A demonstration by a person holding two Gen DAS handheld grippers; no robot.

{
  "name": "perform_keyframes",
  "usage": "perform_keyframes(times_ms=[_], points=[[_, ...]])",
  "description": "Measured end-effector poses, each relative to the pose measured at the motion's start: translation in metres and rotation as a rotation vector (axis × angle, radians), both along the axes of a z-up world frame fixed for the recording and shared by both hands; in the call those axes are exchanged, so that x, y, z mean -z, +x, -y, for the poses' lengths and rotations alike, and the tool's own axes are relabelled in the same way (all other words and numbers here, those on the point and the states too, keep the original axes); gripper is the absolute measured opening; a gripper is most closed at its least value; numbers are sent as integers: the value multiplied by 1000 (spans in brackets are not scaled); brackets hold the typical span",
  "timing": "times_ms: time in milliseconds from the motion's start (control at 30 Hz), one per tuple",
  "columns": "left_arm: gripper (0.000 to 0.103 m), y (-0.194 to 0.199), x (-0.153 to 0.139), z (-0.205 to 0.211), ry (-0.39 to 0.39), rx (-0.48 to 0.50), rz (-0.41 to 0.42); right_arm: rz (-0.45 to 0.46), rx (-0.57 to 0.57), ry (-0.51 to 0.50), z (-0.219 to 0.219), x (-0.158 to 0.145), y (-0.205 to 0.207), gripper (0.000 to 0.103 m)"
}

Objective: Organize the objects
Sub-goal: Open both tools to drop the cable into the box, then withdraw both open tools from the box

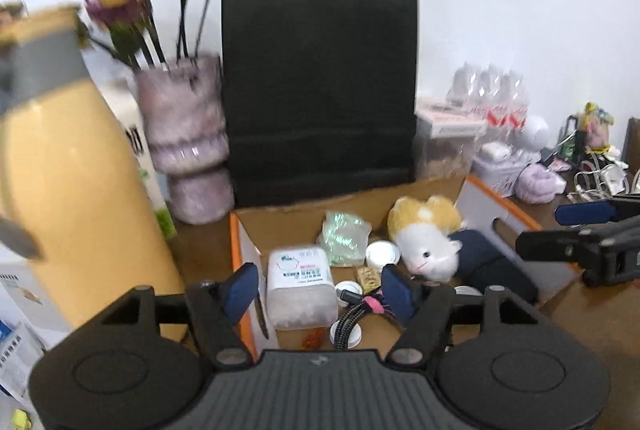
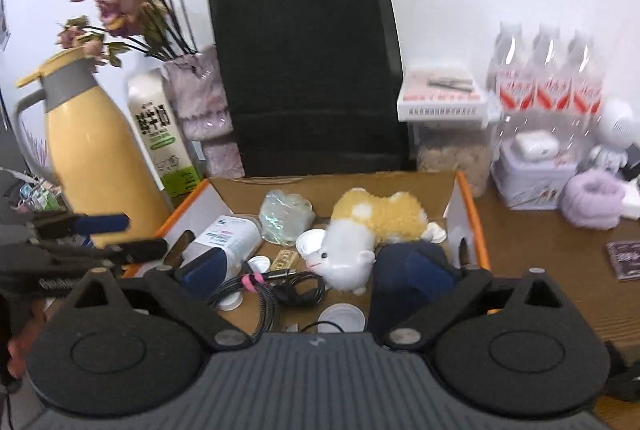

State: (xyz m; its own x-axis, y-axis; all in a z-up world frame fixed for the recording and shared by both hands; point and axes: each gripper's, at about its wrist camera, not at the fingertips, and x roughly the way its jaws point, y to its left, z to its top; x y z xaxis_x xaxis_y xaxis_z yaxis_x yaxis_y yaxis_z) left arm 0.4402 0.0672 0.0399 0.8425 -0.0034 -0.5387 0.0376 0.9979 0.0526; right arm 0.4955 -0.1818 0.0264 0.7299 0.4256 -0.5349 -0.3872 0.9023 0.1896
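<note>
An open cardboard box [image 1: 280,218] [image 2: 340,182] with orange edges holds a yellow-and-white plush toy [image 1: 428,238] [image 2: 360,234], a clear tub of white swabs [image 1: 300,286] [image 2: 228,238], a crumpled clear bag [image 1: 344,236] [image 2: 284,216], a coiled black cable with a pink tie [image 1: 360,310] [image 2: 272,290], white lids and a dark blue cloth [image 2: 408,270]. My left gripper [image 1: 320,292] is open and empty over the box's near left side. My right gripper [image 2: 316,268] is open and empty over the box's near edge; it also shows in the left wrist view [image 1: 592,230].
A black paper bag [image 1: 320,90] [image 2: 308,70] stands behind the box. Left of it are a pink vase with flowers [image 1: 184,138], a milk carton [image 2: 160,134] and a yellow thermos jug [image 1: 68,170] [image 2: 96,150]. Right are water bottles [image 2: 548,82], a tin, a purple knit item [image 2: 592,202].
</note>
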Motion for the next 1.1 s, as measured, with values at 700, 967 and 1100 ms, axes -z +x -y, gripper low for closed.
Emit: perform_keyframes(times_ms=[700,967,1100], points=[[95,-341,68,-12,-16,-95,-52,55,-208,-368,81,42,-358,103],[89,-293,70,13,-121,24,53,107,-41,-250,51,55,-329,103],[75,-242,78,33,-113,93,52,150,-1,-224,36,62,-293,103]])
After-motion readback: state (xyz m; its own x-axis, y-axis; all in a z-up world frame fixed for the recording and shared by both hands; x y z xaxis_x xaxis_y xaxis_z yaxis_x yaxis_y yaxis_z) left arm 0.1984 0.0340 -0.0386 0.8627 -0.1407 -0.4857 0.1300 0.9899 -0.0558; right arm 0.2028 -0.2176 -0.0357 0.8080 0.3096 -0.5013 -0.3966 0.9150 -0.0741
